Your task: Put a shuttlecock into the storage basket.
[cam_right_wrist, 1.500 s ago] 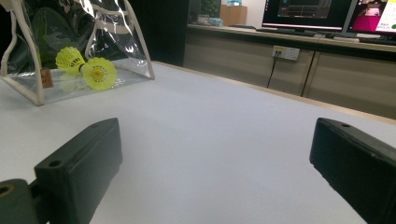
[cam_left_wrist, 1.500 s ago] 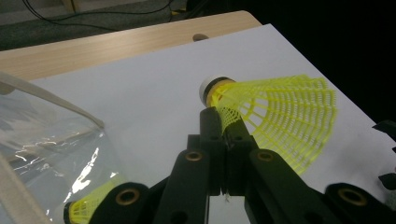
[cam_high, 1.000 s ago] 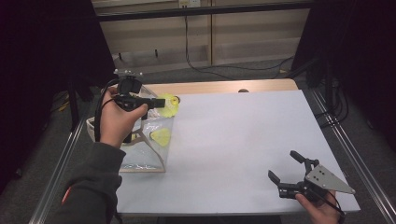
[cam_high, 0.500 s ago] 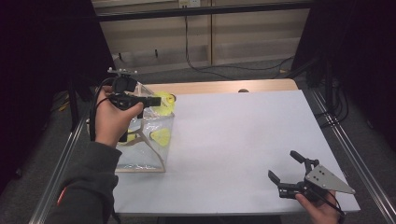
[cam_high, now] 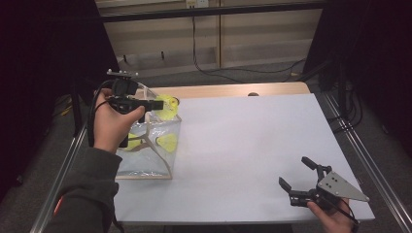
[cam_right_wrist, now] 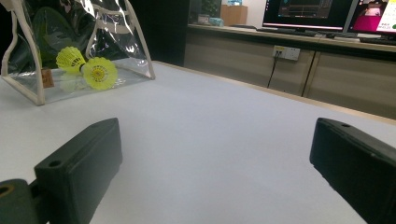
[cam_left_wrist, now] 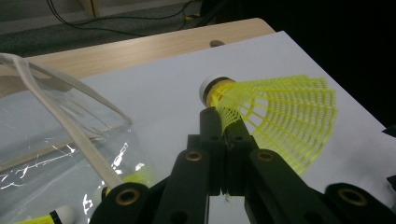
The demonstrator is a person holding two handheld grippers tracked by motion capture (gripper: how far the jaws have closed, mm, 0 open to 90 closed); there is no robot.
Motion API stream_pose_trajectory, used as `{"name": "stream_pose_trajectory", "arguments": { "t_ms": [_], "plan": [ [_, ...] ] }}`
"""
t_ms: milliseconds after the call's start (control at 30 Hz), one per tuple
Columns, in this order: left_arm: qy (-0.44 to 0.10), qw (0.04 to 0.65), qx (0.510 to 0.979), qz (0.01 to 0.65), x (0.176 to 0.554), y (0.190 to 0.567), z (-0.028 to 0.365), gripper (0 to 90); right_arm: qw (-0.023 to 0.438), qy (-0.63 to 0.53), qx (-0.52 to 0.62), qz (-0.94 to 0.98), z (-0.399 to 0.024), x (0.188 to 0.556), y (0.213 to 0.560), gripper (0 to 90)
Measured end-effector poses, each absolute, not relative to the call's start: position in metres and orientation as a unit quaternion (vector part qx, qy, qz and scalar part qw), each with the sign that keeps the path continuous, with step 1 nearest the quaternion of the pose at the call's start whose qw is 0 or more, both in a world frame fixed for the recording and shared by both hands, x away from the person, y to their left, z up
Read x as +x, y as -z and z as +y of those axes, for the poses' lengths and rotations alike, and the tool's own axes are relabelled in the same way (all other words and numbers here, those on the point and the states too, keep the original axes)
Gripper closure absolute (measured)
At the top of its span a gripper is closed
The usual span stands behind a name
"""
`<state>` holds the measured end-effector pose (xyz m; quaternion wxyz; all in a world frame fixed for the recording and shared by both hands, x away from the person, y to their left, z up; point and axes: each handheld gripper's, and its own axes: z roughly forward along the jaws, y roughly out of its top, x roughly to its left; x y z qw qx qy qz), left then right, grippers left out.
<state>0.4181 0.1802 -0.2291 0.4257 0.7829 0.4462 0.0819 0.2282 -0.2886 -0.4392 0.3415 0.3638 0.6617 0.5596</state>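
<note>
My left gripper (cam_high: pixel 162 105) is shut on the skirt of a yellow shuttlecock (cam_high: pixel 168 108), held above the far edge of a clear plastic bag (cam_high: pixel 150 158) at the table's left. In the left gripper view the jaws (cam_left_wrist: pixel 224 120) pinch the yellow mesh of the shuttlecock (cam_left_wrist: pixel 280 119) just below its white cork. The bag (cam_left_wrist: pixel 56 140), with its white strap, lies beneath. More yellow shuttlecocks (cam_high: pixel 168 141) sit inside it. My right gripper (cam_high: pixel 294 171) rests open on the table at the front right, nothing between its jaws (cam_right_wrist: pixel 219 154). That view shows the bag (cam_right_wrist: pixel 116 32) and its shuttlecocks (cam_right_wrist: pixel 99 73) far off.
The white tabletop (cam_high: pixel 243 141) stretches between the bag and my right gripper. A wooden strip (cam_high: pixel 218 91) runs along the far edge. Metal rails (cam_high: pixel 362 160) flank the table, and cables lie on the floor beyond it.
My left gripper has shifted a little to the left with the shuttlecock, staying over the bag. The right gripper has not moved.
</note>
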Motion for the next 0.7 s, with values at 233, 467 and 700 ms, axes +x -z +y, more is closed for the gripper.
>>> {"name": "stream_pose_trajectory", "arguments": {
  "t_ms": [233, 467, 700],
  "plan": [
    [-0.086, 0.424, 0.782, 0.449, 0.417, 0.226, 0.185, 89.0, 0.342, -0.560, 0.364, 0.661, -0.289, 0.228, 0.439, 2.2],
    [-0.088, 0.424, 0.782, 0.449, 0.415, 0.222, 0.189, 89.0, 0.342, -0.560, 0.364, 0.661, -0.289, 0.228, 0.439, 2.2],
    [-0.089, 0.422, 0.782, 0.449, 0.414, 0.220, 0.192, 89.1, 0.344, -0.559, 0.364, 0.661, -0.289, 0.228, 0.439, 2.2]
  ]
}}
